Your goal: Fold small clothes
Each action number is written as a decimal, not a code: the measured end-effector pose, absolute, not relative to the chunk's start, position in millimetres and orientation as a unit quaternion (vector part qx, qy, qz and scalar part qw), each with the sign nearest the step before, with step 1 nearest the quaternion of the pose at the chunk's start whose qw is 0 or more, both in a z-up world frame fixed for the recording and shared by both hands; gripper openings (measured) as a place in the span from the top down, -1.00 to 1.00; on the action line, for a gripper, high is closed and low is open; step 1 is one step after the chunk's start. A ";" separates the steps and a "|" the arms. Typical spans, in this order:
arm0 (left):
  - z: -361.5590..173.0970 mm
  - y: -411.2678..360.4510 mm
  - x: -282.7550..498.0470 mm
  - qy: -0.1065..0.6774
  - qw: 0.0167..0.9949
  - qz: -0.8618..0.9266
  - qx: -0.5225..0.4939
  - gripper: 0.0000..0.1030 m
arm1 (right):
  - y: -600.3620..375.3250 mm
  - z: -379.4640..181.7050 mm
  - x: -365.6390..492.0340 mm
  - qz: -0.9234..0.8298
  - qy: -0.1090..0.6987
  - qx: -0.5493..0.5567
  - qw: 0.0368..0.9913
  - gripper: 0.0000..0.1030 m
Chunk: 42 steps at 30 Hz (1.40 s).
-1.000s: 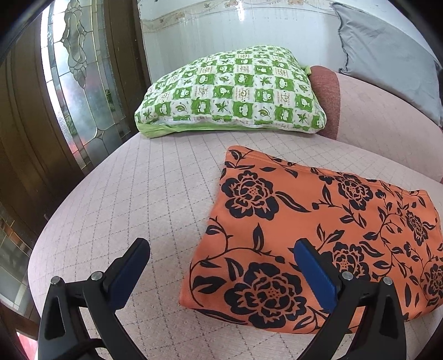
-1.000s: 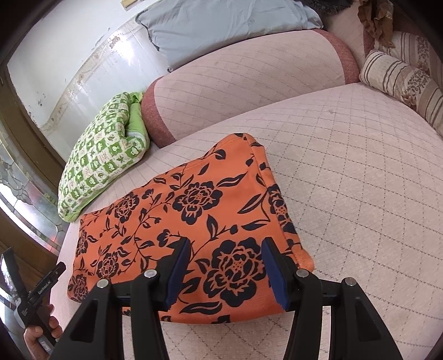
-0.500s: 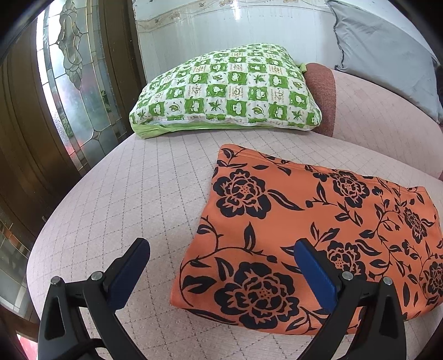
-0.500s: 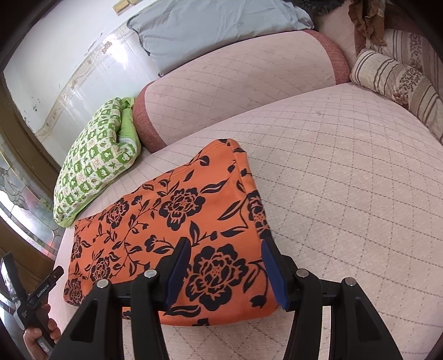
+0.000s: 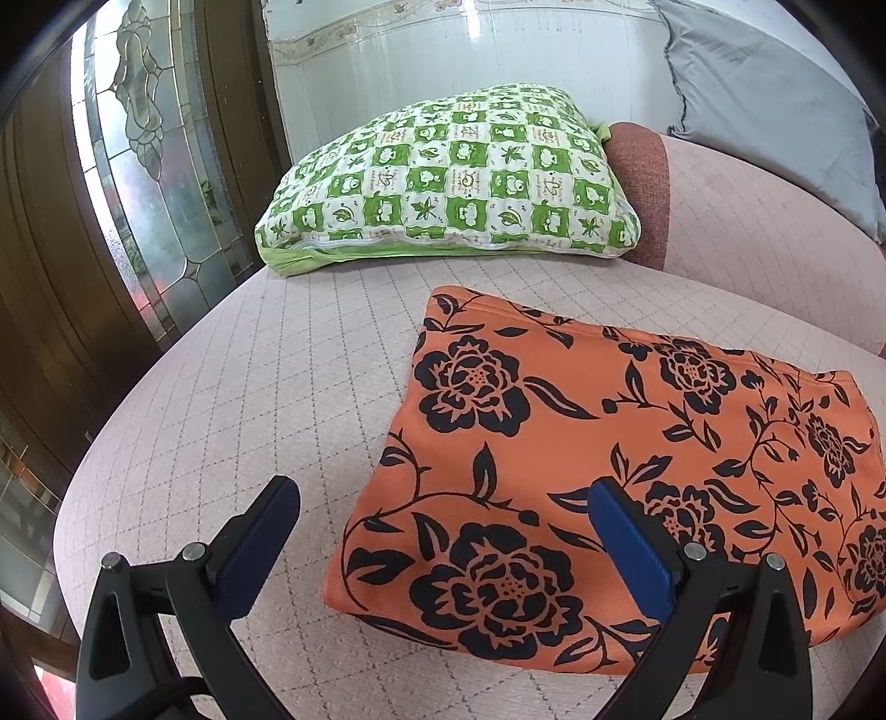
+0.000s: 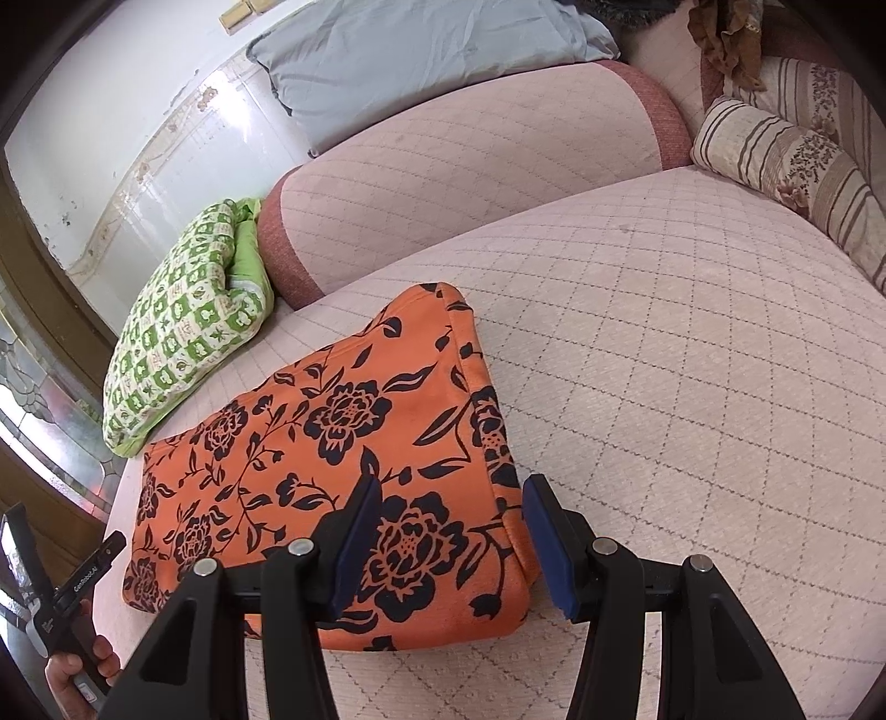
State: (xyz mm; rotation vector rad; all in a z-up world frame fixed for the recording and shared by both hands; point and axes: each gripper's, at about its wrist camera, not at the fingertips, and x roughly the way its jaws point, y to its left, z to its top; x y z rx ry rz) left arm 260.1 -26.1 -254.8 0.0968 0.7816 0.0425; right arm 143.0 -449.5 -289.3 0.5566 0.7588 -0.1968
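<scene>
Big pink quilted sofa seat (image 5: 232,399) takes up most of both views, with its padded back (image 6: 470,160) behind. A grey pillow (image 6: 432,50) leans on top of that back, a green checked pillow (image 5: 448,183) sits at the far left end of the seat, and a striped cushion (image 6: 786,160) is off at the right end.

The folded orange floral cloth (image 5: 637,443) lies flat on the seat, roughly in the middle, nothing gripping it.

Left gripper (image 5: 443,526) hangs over the cloth's near left corner, jaws spread wide: one finger is over bare seat, the other over the cloth.

Right gripper (image 6: 451,526) is at the cloth's near right corner, jaws about half spread and straddling that corner. Can't tell if the pads touch the fabric, but they aren't pinching it.
</scene>
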 end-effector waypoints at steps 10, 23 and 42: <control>-256.6 -28.6 261.0 0.387 0.920 0.021 0.056 -1.00 | -454.7 -289.3 141.4 -0.097 0.362 0.271 0.887 -0.10; -257.6 -17.6 263.0 0.391 0.918 0.029 0.053 -1.00 | -458.1 -294.4 144.2 -0.082 0.359 0.314 0.875 -0.32; -270.1 22.2 280.1 0.426 0.903 0.044 0.014 -1.00 | -467.9 -305.6 144.9 -0.098 0.373 0.334 0.860 -0.32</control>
